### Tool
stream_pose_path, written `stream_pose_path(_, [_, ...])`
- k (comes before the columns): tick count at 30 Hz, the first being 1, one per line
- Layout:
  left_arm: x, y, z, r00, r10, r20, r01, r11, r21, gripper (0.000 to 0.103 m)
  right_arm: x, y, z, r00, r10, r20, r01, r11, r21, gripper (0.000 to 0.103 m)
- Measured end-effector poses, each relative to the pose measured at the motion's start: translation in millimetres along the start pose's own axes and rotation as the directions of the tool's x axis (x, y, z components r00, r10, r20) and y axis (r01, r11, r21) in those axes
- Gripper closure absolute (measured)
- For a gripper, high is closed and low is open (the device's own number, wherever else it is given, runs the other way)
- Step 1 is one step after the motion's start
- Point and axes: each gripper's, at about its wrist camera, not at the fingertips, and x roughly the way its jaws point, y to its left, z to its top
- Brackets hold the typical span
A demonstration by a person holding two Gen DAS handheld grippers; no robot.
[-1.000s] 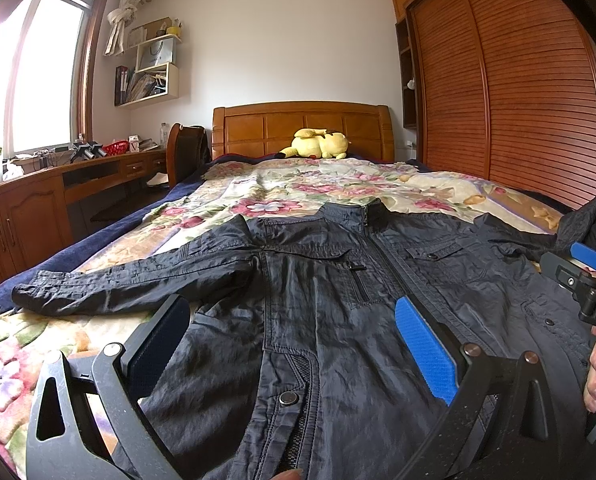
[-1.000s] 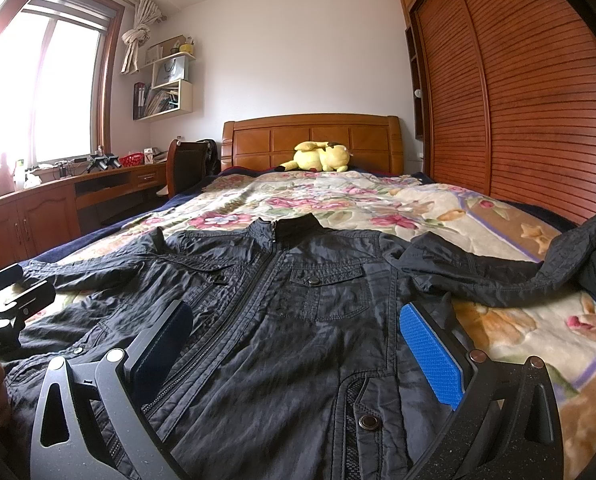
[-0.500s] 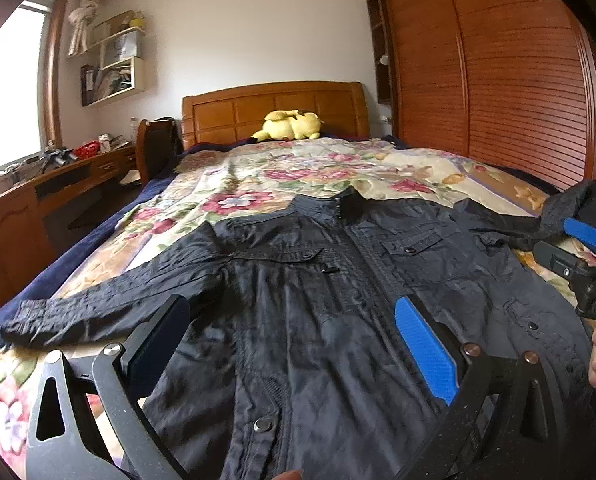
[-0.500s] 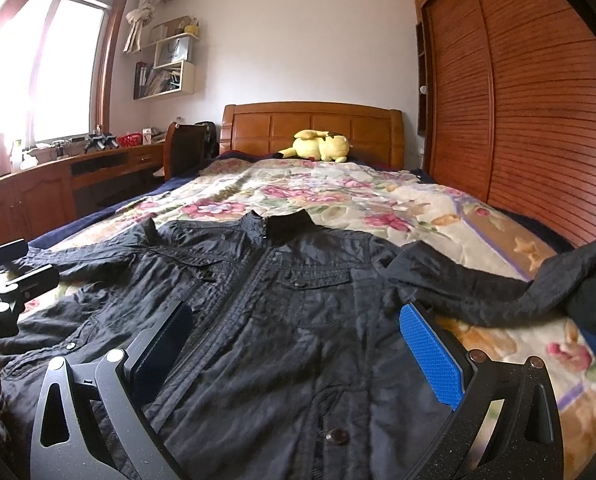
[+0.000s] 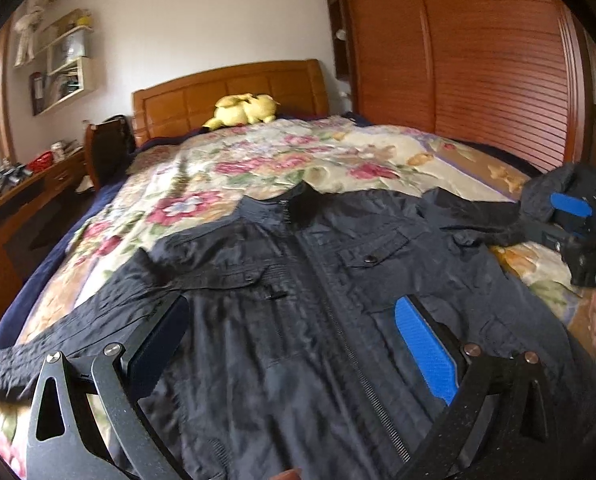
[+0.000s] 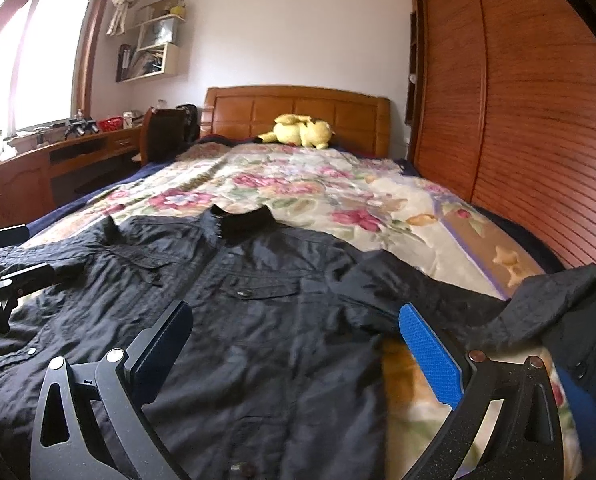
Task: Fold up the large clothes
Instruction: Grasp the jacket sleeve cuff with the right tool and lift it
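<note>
lying flat and face up on the flowered bedspread [image 6: 338,196], the dark jacket [image 5: 310,304] is zipped, its collar toward the wooden headboard [image 6: 298,110] and its hem nearest the cameras. one sleeve runs out toward the desk side of the bed; the other trails toward the slatted wardrobe doors [image 6: 538,140]. the left gripper [image 5: 294,332] hangs over the lower front of the jacket with its jaws spread wide, nothing between them. the right gripper [image 6: 298,332] hangs over the jacket's right half, equally released, its blue pad [image 6: 430,356] above the sleeve by the bedspread's edge. a yellow plush toy [image 6: 302,132] sits by the headboard. pocket snaps show on the chest. no brand, label or lettering can be read on the jacket or on either tool; the frames are slightly blurred.
</note>
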Motion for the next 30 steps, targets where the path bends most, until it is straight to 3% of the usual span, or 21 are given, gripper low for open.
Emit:
stream_pose_path(6, [20,-30,3,0.995,-0.100,-0.025,0.101,0.994,0.039,0.000,19,-60,6,0.993,-0.060,-0.102,0.066,0.997,0.049,0.008])
stream_pose_path(13, [40,-57,1,0.985,-0.146,-0.086,0.152,0.986,0.062,0.000,26,-126,33,0.962,-0.184,-0.201,0.197,0.979,0.049,0.013])
stream_pose_path(18, [48,-73,-3,0.981,-0.161,-0.106,0.170,0.982,0.081,0.000,35,-175,58,0.904,-0.325,-0.276,0.337,0.941,-0.005,0.019])
stream_pose_path(23, [48,-77,-9,0.979,-0.165,-0.116,0.176,0.981,0.084,0.000,45,-224,71,0.823,-0.441,-0.359,0.477,0.879,0.014,0.023])
stream_pose_path(26, [47,-76,-11,0.978,-0.171,-0.121,0.181,0.981,0.077,0.000,51,-235,74,0.798,-0.457,-0.393,0.515,0.855,0.052,0.026])
stream_pose_path(29, [43,-75,-14,0.980,-0.163,-0.113,0.173,0.981,0.085,0.000,57,-233,77,0.793,-0.433,-0.428,0.514,0.853,0.091,0.030])
stream_pose_path(30, [42,-75,-15,0.981,-0.160,-0.109,0.170,0.982,0.088,0.000,59,-232,77,0.783,-0.438,-0.442,0.524,0.847,0.090,0.030])
